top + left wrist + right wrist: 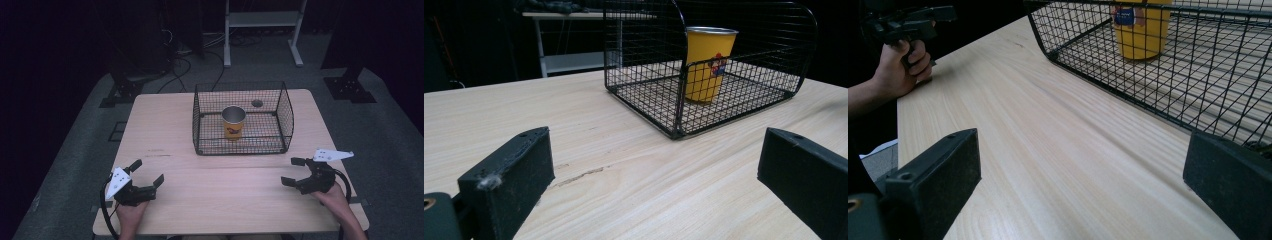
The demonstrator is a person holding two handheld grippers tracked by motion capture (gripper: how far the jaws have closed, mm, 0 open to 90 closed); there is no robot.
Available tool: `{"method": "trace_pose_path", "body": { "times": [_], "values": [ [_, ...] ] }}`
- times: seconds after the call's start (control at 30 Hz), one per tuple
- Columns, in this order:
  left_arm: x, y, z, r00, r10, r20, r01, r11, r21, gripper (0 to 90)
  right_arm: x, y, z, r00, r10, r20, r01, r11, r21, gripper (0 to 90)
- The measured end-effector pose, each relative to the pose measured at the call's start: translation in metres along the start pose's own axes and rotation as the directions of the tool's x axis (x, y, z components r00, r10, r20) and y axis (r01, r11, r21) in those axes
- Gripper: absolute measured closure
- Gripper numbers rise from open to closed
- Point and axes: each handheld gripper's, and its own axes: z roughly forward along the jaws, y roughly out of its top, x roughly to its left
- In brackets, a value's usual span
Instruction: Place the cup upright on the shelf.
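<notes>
A yellow cup (233,121) with a printed label stands upright inside a black wire basket (243,148) at the far middle of the table. The left gripper view has the cup (709,62) behind the basket's mesh (644,60), and the right gripper view has the cup (1140,30) past the basket's near wall (1168,75). My left gripper (147,172) rests open near the front left edge with nothing between its jaws. Open too and holding nothing, my right gripper (292,171) sits at the front right, just short of the basket. The other hand's gripper (908,25) appears far off in the right gripper view.
The light wooden table (210,195) has bare surface between the grippers and the basket. A round cable hole (257,103) lies behind the basket. A white metal frame (262,22) and floor cables (182,60) stand beyond the table's far edge.
</notes>
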Motion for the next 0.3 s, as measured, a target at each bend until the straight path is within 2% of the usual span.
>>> {"method": "trace_pose_path", "body": {
  "times": [0.2,0.3],
  "values": [
    [0.000,0.000,0.000,1.0000,0.001,-0.001,-0.001,1.0000,0.001,0.8,0.010,-0.014,-0.004,0.9999,0.013,0.007,-0.012,0.999,-0.041,1.4],
    [0.000,0.000,0.000,1.0000,0.000,-0.003,0.000,1.0000,0.002,0.8,0.019,-0.026,-0.010,0.9994,0.034,0.012,-0.032,0.993,-0.110,1.4]
  ]
}}
